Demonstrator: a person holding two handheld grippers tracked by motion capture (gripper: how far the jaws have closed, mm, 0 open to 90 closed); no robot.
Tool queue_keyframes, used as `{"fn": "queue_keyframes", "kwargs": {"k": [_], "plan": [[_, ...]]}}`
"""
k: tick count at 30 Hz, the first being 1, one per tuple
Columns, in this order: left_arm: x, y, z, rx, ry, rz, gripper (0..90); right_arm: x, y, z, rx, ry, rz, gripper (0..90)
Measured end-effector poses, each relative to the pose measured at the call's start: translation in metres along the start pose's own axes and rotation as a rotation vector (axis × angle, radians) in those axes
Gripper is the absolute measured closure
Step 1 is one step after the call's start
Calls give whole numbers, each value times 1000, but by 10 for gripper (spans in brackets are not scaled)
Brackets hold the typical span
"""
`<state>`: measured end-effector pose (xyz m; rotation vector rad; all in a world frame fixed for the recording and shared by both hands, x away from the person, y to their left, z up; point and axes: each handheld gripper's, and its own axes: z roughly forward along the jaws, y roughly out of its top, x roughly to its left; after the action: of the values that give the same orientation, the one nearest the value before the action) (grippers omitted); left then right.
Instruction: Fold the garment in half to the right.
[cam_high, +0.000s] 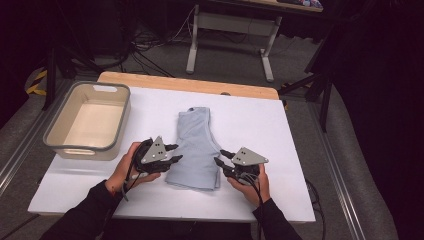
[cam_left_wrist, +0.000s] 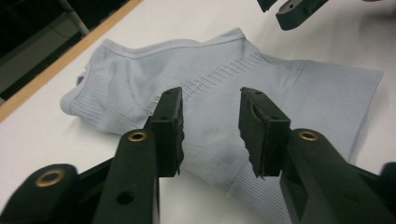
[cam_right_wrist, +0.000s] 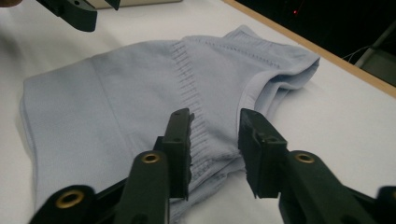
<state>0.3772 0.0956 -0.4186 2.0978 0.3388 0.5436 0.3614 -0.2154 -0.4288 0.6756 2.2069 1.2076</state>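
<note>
High view. The folded light-blue garment (cam_high: 196, 148) lies near the middle of the white table top (cam_high: 280, 150), its neckline end pointing away from you and its folded hem toward you. A grey-rimmed bin (cam_high: 89, 121) sits on the table's far left corner, apart from the garment. Your left gripper (cam_high: 174, 153) is at the garment's left edge and your right gripper (cam_high: 219, 157) at its right edge, both near the end closest to you, each aimed inward at the cloth. Each carries a grey three-cornered plate on top. Your left hand (cam_high: 129, 167) and right hand (cam_high: 250, 184) wrap the gripper bodies from below, dark sleeves entering at the bottom edge.

Left gripper view. You look along the two black jaws across the garment (cam_left_wrist: 224, 88). The jaws are parted, with a clear gap between the pads; the ribbed fabric lies beyond and beneath that gap, and neither pad presses on it. The garment is released, flat on the table. The tip of your right gripper (cam_left_wrist: 289, 7) shows at the top edge.

Right gripper view. The jaws stand parted here too, released from the cloth. The garment (cam_right_wrist: 140, 88) spreads ahead, its folded sleeve edge and a row of stitched ribbing running toward the gap. Your left gripper (cam_right_wrist: 79, 11) appears at the upper left, with the bin's pale wall just behind it.
</note>
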Motion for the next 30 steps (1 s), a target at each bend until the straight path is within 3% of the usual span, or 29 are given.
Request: {"fn": "queue_keyframes", "kwargs": {"k": [9, 10, 16, 21, 27, 30], "plan": [[0, -2, -6, -3, 8, 9, 475, 1, 4, -2, -16, -18, 6, 476], [-1, -2, -8, -4, 26, 17, 475, 1, 5, -3, -19, -25, 8, 447], [0, -5, -13, -27, 17, 3, 351, 2, 7, -4, -22, -58, 11, 304], [-1, -9, -14, -27, 21, 8, 261, 1, 7, -3, -27, -58, 20, 247], [-1, -19, -20, -35, 25, -30, 184, 4, 3, -3, -16, -77, 16, 155], [-3, -23, -22, -39, 25, -40, 141, 4, 1, -7, -41, -76, 16, 145]]}}
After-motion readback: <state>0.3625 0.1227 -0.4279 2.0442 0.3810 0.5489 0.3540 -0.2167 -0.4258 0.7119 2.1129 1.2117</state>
